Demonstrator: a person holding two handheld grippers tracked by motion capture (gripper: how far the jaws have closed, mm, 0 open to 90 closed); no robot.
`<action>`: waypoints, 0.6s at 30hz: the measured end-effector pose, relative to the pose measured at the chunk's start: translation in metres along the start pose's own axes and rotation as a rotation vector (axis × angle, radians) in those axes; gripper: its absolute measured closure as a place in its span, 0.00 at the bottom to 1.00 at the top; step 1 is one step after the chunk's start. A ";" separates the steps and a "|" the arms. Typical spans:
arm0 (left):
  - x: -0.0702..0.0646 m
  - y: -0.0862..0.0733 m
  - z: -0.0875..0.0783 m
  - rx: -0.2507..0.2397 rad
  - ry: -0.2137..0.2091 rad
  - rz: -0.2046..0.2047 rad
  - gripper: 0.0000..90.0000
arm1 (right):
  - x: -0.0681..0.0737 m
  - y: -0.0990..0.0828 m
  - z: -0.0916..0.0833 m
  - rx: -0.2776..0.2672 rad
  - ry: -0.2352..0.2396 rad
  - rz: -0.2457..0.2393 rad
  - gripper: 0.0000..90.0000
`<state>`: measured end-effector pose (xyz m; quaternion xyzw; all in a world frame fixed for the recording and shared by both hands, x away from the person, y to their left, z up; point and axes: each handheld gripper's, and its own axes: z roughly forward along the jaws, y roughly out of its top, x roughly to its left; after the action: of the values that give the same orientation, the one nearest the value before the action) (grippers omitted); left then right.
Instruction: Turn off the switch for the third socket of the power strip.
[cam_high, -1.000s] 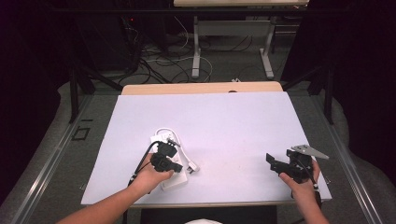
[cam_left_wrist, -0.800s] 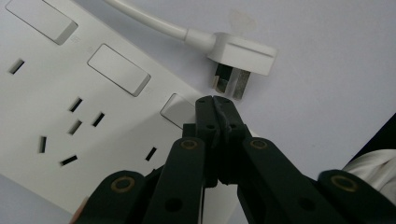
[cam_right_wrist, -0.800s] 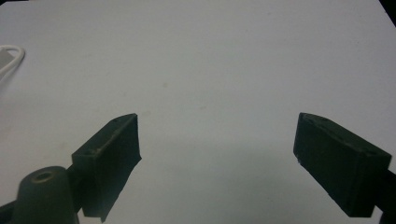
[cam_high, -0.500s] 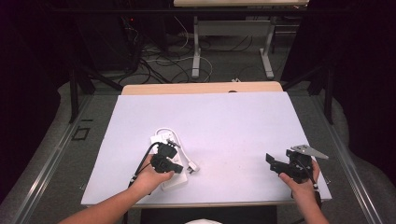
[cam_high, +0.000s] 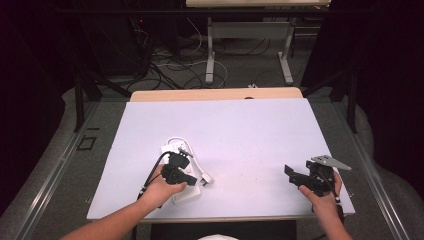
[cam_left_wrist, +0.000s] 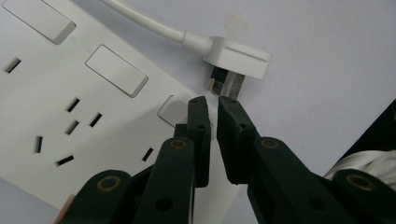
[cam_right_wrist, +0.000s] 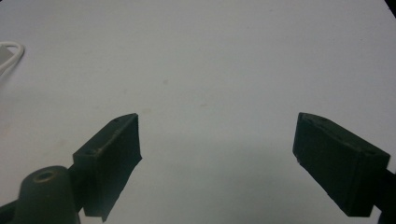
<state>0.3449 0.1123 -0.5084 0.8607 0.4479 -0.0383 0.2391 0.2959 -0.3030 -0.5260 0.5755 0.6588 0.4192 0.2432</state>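
Two hand-held grippers: left (cam_left_wrist: 211, 105) nearly closed beside plug (cam_left_wrist: 236, 58), right (cam_right_wrist: 217, 140) wide apart.

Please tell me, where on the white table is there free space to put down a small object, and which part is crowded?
The white table is bare along its far half and in the middle, between the power strip and the right gripper, whose jaws are wide apart over bare surface. The crowded part is near-left: strip, plug, white cable and left gripper.
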 end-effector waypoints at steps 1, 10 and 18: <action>0.001 0.000 0.000 -0.001 -0.003 -0.004 0.91 | 0.000 0.000 0.000 -0.001 0.001 0.000 0.16; 0.006 0.002 -0.009 -0.009 -0.012 -0.025 0.81 | 0.001 0.000 0.001 -0.004 0.002 -0.002 0.16; 0.009 0.006 -0.015 -0.025 -0.009 -0.027 0.75 | 0.001 0.000 0.001 -0.002 0.005 0.001 0.16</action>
<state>0.3525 0.1231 -0.4953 0.8513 0.4589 -0.0397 0.2513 0.2963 -0.3017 -0.5260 0.5745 0.6587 0.4214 0.2417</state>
